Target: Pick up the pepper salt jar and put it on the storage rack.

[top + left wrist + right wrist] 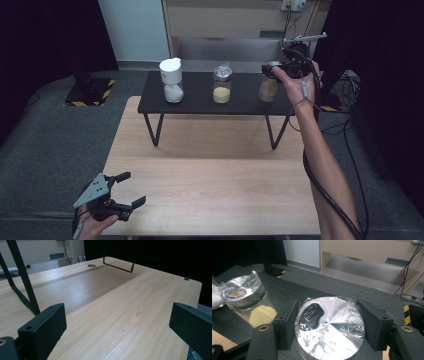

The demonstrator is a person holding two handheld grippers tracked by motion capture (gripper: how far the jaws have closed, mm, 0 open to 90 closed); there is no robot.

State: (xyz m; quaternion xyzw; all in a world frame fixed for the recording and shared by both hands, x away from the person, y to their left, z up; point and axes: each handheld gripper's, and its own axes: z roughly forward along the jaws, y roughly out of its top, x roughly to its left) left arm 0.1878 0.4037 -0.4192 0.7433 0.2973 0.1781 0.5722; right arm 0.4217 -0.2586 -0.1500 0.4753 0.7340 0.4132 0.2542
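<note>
Three glass jars stand in a row on a low black shelf (200, 104). The right-hand jar (268, 90) holds tan powder and has a silver lid (337, 327) wrapped in clear film. My right gripper (281, 68) comes at it from above, its jaws pressing on both sides of the lid (329, 326). The middle jar (222, 86) (244, 293) holds yellowish powder under a similar silver lid. The left jar (172, 81) has a white cap and white contents. My left gripper (131, 189) hovers open over the wooden table's front left corner, nothing between its jaws (117, 325).
The black shelf stands on thin wire legs (23, 282) at the far half of the light wooden table (215, 170). Grey carpet surrounds the table. A wooden cabinet (225, 20) and trailing cables (345, 115) lie behind and to the right.
</note>
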